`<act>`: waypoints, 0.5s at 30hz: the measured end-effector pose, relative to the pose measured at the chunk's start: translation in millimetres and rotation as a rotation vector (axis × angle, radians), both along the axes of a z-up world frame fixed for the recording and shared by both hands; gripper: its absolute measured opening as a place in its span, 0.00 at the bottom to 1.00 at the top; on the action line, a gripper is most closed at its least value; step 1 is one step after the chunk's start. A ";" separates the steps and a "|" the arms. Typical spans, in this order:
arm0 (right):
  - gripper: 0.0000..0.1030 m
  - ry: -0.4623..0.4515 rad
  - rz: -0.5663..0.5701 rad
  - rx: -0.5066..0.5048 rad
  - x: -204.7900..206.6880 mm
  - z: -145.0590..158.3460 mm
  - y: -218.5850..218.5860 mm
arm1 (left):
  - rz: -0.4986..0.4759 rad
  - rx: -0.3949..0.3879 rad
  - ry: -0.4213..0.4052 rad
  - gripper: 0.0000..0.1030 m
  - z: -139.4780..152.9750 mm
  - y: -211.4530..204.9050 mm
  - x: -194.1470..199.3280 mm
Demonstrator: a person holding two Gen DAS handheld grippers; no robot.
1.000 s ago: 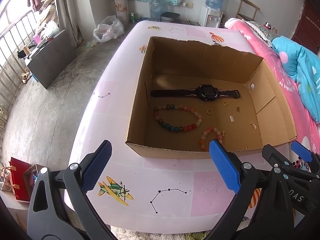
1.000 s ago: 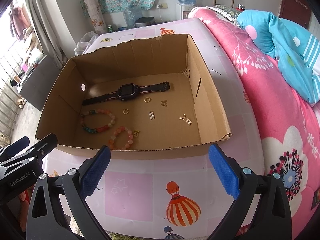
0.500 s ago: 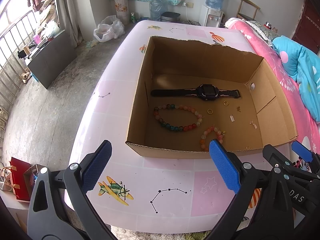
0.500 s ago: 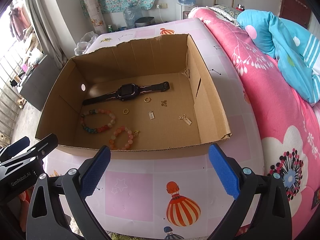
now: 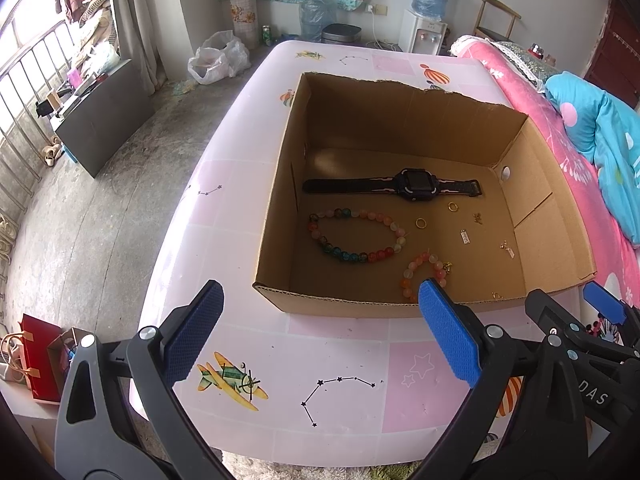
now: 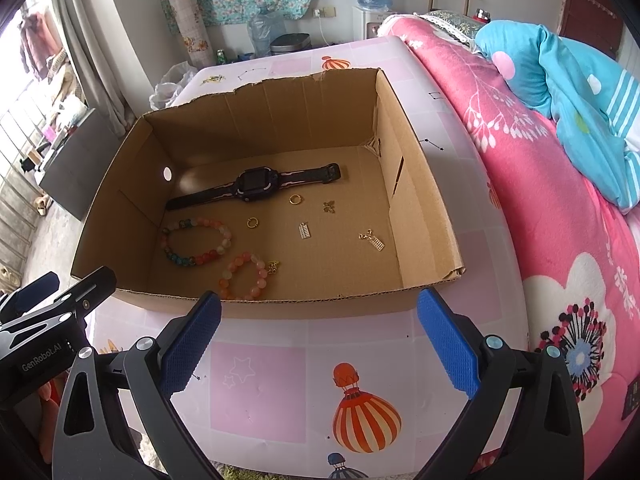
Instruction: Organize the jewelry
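Your left gripper (image 5: 318, 332) hangs over the near edge of the pink worktop (image 5: 340, 356), jaws spread wide with nothing between them. Your right gripper (image 6: 318, 334) sits just beside it, to its right, jaws equally wide and bare. Both point at the open cardboard box (image 6: 424, 216) standing on the worktop just beyond the fingertips.

All the jewelry lies on the box floor. Reading the right wrist view from left to right: the large multicoloured bead bracelet (image 6: 196, 240) lies near the left wall. Behind it the black watch (image 6: 256, 186) stretches flat with its strap open, running towards the back right. In front, close to the near wall, is the small orange-pink bead bracelet (image 6: 244, 276), with a little gold charm (image 6: 273, 267) touching its right side. Next comes a gold ring (image 6: 252, 222), then a second gold ring (image 6: 295, 199) just in front of the watch strap. A small silver pendant (image 6: 304, 231) lies near the middle, a small butterfly-like charm (image 6: 329, 207) further back, and a gold charm with a clasp (image 6: 373, 240) nearest the right wall.

To the right of the worktop lies a bed with a pink flowered quilt (image 6: 560, 208).
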State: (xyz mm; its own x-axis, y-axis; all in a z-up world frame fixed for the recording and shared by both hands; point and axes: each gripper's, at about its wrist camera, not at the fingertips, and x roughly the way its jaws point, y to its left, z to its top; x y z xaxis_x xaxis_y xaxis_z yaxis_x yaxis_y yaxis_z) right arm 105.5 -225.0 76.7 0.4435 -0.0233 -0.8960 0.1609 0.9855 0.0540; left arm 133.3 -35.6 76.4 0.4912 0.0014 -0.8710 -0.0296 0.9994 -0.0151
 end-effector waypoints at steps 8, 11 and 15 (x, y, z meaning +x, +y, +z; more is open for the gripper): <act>0.93 0.002 0.005 -0.001 1.2 -0.2 1.9 | 0.006 0.009 0.002 0.92 -2.1 -0.3 -0.5; 0.93 0.003 0.009 -0.001 1.9 -0.2 3.0 | 0.006 0.015 0.001 0.92 -2.2 -1.9 -0.9; 0.93 0.001 0.011 -0.003 1.6 0.3 2.7 | 0.004 0.020 -0.002 0.92 -0.7 -2.9 -2.1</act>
